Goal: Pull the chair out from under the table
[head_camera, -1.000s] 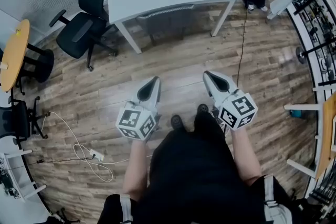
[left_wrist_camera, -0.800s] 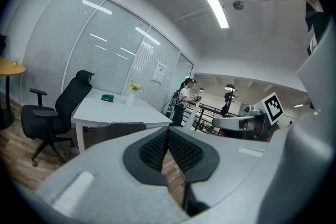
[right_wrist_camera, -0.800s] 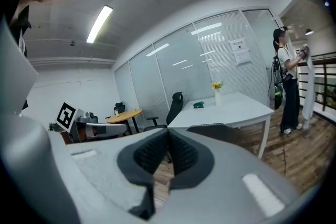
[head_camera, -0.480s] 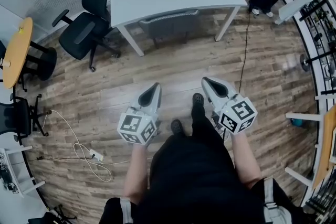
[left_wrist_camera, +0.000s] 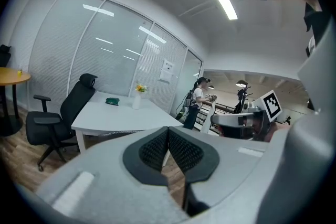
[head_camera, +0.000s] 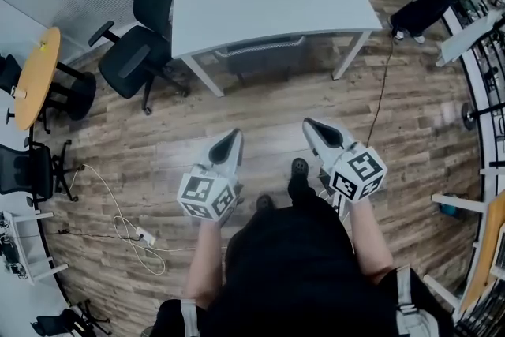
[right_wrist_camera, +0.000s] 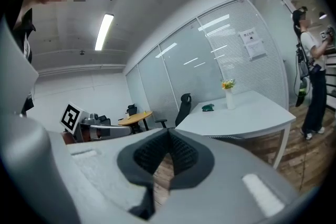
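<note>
At the far left stands a black office chair (head_camera: 136,51), clear of the white table (head_camera: 268,4) and not the one we want.

Our left gripper (head_camera: 230,138) is over the wooden floor (head_camera: 158,146), well short of the table, with its jaws pressed together on nothing.

The chair (head_camera: 264,58) we must pull is tucked under the table's near edge, about midway between the table's two near legs. Only its grey mesh back and top rail show. The seat and base are hidden, so we cannot tell whether it rolls on castors or stands on legs.

We judge it a light to middling load with a stiff frame. The mesh would give under a pinch, so the firm top rail of the back is where to take hold, ideally with one gripper towards each end so it comes out straight. On this smooth floor it should slide or roll easily, though a leg could catch on the table frame.

Our right gripper (head_camera: 314,128) is level with the left, its jaws likewise closed and empty. Both must open before they can grip the rail.
</note>
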`<state>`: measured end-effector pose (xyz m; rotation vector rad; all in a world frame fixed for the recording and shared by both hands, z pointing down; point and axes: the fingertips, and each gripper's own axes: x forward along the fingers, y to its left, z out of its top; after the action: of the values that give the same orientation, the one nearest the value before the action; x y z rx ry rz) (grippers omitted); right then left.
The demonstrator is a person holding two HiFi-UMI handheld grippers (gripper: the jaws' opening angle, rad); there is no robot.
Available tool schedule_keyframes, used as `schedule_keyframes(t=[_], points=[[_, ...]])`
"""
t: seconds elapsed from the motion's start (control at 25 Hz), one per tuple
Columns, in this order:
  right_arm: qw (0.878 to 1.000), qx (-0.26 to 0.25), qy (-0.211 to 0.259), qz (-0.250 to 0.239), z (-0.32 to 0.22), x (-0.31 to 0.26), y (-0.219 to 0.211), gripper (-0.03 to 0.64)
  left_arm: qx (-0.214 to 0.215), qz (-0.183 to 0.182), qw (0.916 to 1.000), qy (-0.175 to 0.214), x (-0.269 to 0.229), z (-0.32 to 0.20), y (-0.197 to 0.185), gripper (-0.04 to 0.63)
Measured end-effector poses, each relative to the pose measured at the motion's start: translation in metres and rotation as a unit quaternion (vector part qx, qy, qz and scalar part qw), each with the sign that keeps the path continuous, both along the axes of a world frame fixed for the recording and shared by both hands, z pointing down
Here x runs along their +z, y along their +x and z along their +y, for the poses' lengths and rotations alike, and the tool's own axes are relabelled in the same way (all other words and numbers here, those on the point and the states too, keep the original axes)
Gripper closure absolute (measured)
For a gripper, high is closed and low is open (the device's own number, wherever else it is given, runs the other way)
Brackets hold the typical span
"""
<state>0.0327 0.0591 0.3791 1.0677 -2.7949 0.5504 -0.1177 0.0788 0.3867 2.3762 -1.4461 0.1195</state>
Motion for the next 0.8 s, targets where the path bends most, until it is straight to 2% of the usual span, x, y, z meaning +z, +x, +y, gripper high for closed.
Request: schedule_keyframes(t=[0.52,0.8], points=[[0.998,-0.058,-0.012,-0.021,-0.089,0.008,0.042,0.614,-0.051,-0.016,0.9985,-0.013,0.002,-0.067,0.053,0.585],[0.995,-0.087,-0.029,-0.028,-0.103,0.019,0.053,0.614,-0.077,-0.018,0.9965,-0.029,0.010,-0.077,0.068,0.584]])
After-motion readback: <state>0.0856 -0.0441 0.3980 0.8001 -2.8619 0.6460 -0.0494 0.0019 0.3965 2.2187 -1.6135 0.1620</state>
